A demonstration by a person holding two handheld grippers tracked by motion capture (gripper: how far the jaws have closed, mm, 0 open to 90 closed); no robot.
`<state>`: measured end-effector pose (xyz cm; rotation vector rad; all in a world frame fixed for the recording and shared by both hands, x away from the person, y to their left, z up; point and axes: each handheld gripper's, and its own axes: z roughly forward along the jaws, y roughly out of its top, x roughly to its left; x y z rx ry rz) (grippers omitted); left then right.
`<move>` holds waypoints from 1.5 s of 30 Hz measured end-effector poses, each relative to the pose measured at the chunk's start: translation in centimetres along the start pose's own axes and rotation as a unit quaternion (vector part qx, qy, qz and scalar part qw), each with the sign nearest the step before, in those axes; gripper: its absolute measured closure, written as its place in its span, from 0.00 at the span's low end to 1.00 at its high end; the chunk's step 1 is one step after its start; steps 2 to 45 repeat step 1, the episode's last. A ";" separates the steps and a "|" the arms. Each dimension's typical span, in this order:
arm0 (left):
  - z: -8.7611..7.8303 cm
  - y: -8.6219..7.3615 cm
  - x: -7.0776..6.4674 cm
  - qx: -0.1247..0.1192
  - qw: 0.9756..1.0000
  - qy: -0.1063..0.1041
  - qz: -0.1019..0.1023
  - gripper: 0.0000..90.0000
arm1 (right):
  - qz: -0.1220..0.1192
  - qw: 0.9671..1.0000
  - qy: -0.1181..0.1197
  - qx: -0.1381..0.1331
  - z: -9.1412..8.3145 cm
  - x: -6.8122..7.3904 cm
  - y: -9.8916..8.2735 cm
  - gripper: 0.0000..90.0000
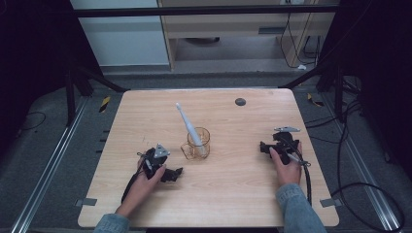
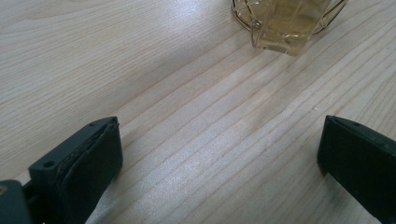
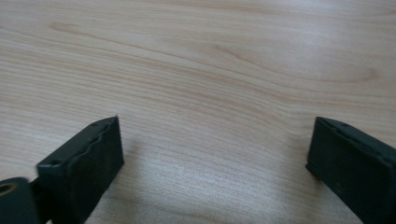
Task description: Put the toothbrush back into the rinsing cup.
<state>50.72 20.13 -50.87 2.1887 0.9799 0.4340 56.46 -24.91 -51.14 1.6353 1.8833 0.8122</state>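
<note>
The pale wooden table with rounded corners (image 1: 233,194) takes the middle of the high view, and its grain runs across both gripper views. Near its far edge, a little right of centre, there is a small dark round disc (image 1: 240,101) set in the wood.

At the lower left of the high view a hand holds the left gripper (image 1: 176,174), a black tool with a grey three-cornered plate on top, lying low on the table and pointing to the right. In the left gripper view its two black jaws stand wide apart at the bottom corners, and between them I see bare wood, no object. At the right of the high view the other hand, coming out of a blue denim sleeve (image 1: 297,208), holds the right gripper (image 1: 263,147), which points to the left. In the right gripper view its jaws are also spread wide over bare wood and hold nothing.

Between the two grippers, near the centre of the table, stands the transparent amber plastic cup with a handle (image 1: 197,144). It is closer to the left gripper, but apart from both. In the left gripper view its base (image 2: 285,23) appears at the upper edge, beyond the jaws.

Inside the cup stands a white toothbrush (image 1: 187,124), leaning toward the upper left of the high view, with its head well above the rim.
</note>
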 end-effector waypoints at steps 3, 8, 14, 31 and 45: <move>0.0 0.0 0.0 0.000 1.000 0.000 0.000 0.00 | 0.005 1.000 -0.006 0.000 0.0 0.1 0.0 0.00; 0.0 0.0 0.0 0.000 1.000 0.000 0.000 0.00 | 0.005 1.000 -0.006 0.000 0.0 0.1 0.0 0.00; 0.0 0.0 0.0 0.000 1.000 0.000 0.000 0.00 | 0.005 1.000 -0.006 0.000 0.0 0.1 0.0 0.00; 0.0 0.0 0.0 0.000 1.000 0.000 0.000 0.00 | 0.005 1.000 -0.006 0.000 0.0 0.1 0.0 0.00; 0.0 0.0 0.0 0.000 1.000 0.000 0.000 0.00 | 0.005 1.000 -0.006 0.000 0.0 0.1 0.0 0.00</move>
